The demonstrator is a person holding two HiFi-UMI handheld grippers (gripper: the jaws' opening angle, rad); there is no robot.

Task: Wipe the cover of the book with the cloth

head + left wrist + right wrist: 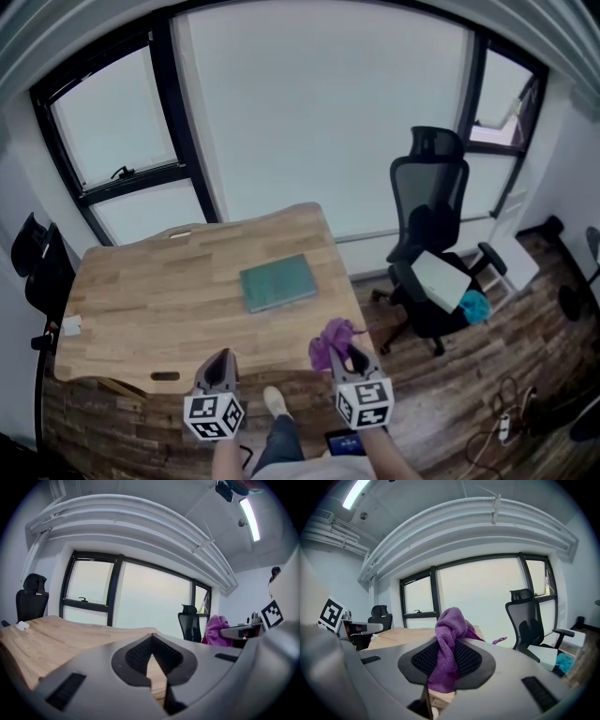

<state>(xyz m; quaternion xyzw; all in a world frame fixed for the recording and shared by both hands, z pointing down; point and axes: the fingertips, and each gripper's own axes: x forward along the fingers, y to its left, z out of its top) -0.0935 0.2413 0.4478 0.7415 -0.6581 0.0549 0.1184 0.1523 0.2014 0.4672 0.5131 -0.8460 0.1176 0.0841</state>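
Observation:
A teal book [277,282] lies flat near the middle of the wooden table [150,300], closer to its right side. My right gripper [345,356] is at the table's near right edge, shut on a purple cloth [332,339] that bunches up between its jaws; the right gripper view shows the cloth [449,641] pinched in the pads and sticking up above them. My left gripper [221,361] is at the near edge, to the left of the right one, shut with nothing in it [150,653]. Both are well short of the book.
A black office chair [433,253] holding a pale box [441,279] stands to the right of the table. Another black chair [37,258] is at the far left. A small white object [71,325] lies at the table's left edge. Windows run behind the table. Cables lie on the floor at lower right.

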